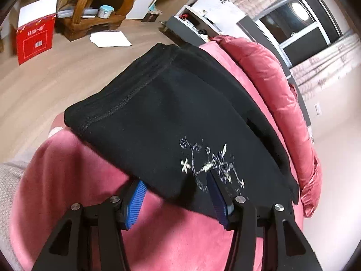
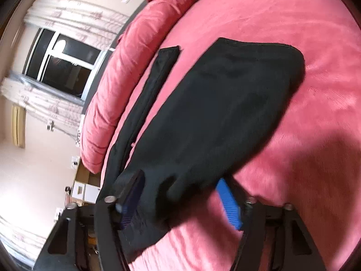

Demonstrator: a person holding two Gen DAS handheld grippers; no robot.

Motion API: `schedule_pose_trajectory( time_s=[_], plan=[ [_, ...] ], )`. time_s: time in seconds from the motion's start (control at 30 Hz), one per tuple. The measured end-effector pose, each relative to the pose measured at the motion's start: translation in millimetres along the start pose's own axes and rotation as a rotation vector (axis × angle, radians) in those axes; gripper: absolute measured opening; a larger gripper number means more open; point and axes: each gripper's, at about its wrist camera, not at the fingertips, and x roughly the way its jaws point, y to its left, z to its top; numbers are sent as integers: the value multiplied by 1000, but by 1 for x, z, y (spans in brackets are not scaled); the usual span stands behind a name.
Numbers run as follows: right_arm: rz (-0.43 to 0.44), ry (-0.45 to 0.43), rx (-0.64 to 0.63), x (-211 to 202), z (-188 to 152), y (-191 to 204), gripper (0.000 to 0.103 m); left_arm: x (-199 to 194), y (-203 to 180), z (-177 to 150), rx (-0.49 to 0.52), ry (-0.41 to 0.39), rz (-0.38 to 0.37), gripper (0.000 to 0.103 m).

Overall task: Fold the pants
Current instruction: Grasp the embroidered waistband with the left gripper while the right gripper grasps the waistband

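Observation:
The black pants [image 1: 171, 113] lie folded over on the pink bed [image 1: 79, 169], with a white embroidered motif [image 1: 209, 164] near my left gripper. My left gripper [image 1: 178, 187] is open, its blue pads [image 1: 135, 201] on either side of the near edge of the fabric. In the right wrist view the pants [image 2: 221, 117] lie doubled, a narrow strip [image 2: 155, 85] stretching away on the left. My right gripper [image 2: 182, 194] is open, its blue pads [image 2: 230, 203] straddling the near end of the cloth.
A pink quilt [image 1: 270, 85] is bunched along the far side of the bed, also in the right wrist view [image 2: 117, 85]. A red box [image 1: 36, 38], wooden furniture [image 1: 90, 11] and white paper [image 1: 110, 39] stand on the wood floor. A window [image 2: 63, 65] is behind.

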Motion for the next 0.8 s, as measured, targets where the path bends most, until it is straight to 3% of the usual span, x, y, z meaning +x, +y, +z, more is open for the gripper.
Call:
schedule_pose_trajectory(
  time_s=[0.03,0.1,0.27,0.4,0.47,0.5,0.57,0.8],
  plan=[
    [3,0,13,-1,3,-4,45,2,0,1,3,0,2,55],
    [3,9,47,7,8,-11,37,4,0,2,4,-11,4,55],
    [14,25,60,1,11,-20,35,12,-2,4,22,-30,0,57],
    [-32,39,28,5,15,-17,20,16,-6,10,29,-9,35,53],
    [-37,40,19,6,17,-16,16,19,-10,13,60,14,91,28],
    [-45,41,8,5,19,-14,13,21,-13,16,96,31,109,27],
    [-55,30,-15,0,21,-9,10,20,-17,20,132,60,94,12],
    [-81,-61,-185,-35,29,29,8,-5,-27,26,186,73,55,7]
  ],
)
